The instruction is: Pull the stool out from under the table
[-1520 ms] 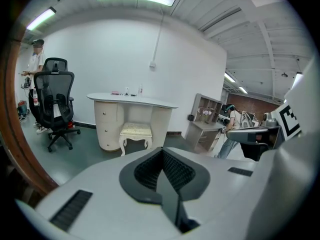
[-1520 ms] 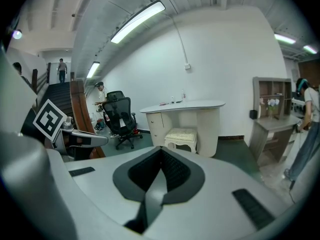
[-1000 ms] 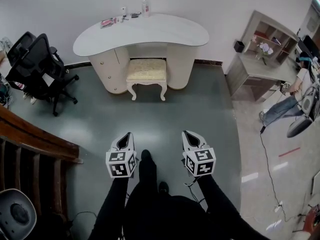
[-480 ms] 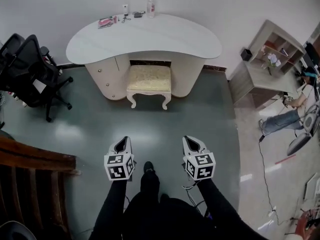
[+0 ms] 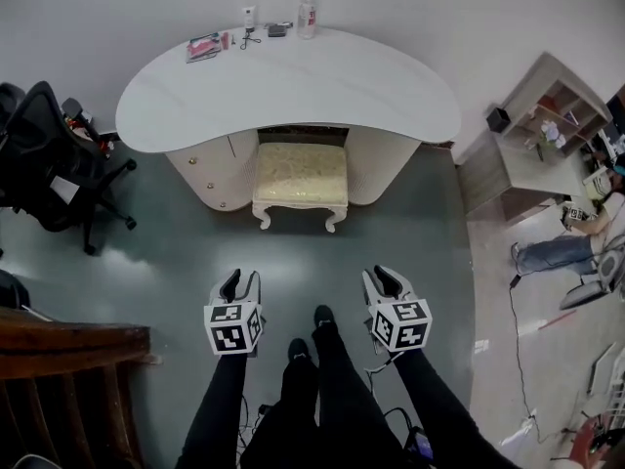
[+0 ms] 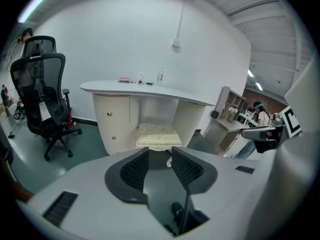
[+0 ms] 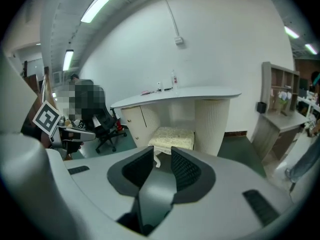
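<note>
The stool [image 5: 300, 176], with a cream cushion and white curved legs, stands tucked halfway under the white kidney-shaped table [image 5: 293, 91]. My left gripper [image 5: 241, 281] and right gripper [image 5: 381, 277] hang side by side over the grey-green floor, well short of the stool. The jaws of both are opening, with nothing between them. In the left gripper view the stool [image 6: 159, 134] shows beyond the parted left gripper [image 6: 160, 159]. In the right gripper view the stool [image 7: 174, 135] lies ahead of the right gripper [image 7: 162, 156].
A black office chair [image 5: 44, 159] stands left of the table. A wooden railing [image 5: 68, 345] is at the near left. A shelf unit [image 5: 542, 125] and a seated person [image 5: 576, 247] are at the right. A bottle [image 5: 309, 13] and small items rest on the table's far edge.
The table and stool have come nearer in the head view as I stepped forward. Both grippers' jaws have parted from shut. The stool has not moved.
</note>
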### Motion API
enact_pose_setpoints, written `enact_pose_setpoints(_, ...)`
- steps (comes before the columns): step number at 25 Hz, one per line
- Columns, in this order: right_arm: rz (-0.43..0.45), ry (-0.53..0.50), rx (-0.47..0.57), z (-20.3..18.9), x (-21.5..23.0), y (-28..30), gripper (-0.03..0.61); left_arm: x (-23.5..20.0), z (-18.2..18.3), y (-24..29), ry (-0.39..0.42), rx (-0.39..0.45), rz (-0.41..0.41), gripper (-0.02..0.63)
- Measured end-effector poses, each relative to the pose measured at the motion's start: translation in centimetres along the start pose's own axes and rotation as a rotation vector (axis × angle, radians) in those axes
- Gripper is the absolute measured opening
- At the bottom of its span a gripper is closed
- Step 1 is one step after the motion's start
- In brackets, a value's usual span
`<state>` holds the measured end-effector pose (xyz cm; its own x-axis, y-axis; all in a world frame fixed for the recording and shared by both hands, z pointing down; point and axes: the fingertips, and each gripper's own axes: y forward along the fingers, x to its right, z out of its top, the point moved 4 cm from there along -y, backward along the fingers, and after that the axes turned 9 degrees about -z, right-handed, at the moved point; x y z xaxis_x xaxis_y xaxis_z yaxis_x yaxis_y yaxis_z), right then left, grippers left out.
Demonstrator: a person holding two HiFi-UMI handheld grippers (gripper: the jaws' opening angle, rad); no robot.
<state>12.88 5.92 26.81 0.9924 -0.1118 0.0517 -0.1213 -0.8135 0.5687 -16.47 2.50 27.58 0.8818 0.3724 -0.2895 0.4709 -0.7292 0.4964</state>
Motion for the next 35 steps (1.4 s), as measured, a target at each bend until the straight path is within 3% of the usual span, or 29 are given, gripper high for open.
enact_pose_setpoints(6,-0.001,-0.013,-0.055,-0.5,2.5,8.0,0.156,-3.6,0.2,7.4,0.008,-0.037,0.021,0.212)
enact_pose_setpoints(11,-0.019,-0.027,-0.08,-3.0,4.8,15.9,0.189,-7.1,-1.9,14.4,0.017,-0.053,0.05,0.256)
enact_pose_setpoints(23,-0.049,-0.059,-0.081,-13.3,9.1,33.4,0.223,-14.9,-11.2,29.8,0.028,-0.049,0.113,0.299)
enact_pose_setpoints(35,-0.079,-0.084,-0.008,-18.3,11.3,44.9,0.258,-21.4,-17.4,41.3,0.024,-0.023,0.128,0.318)
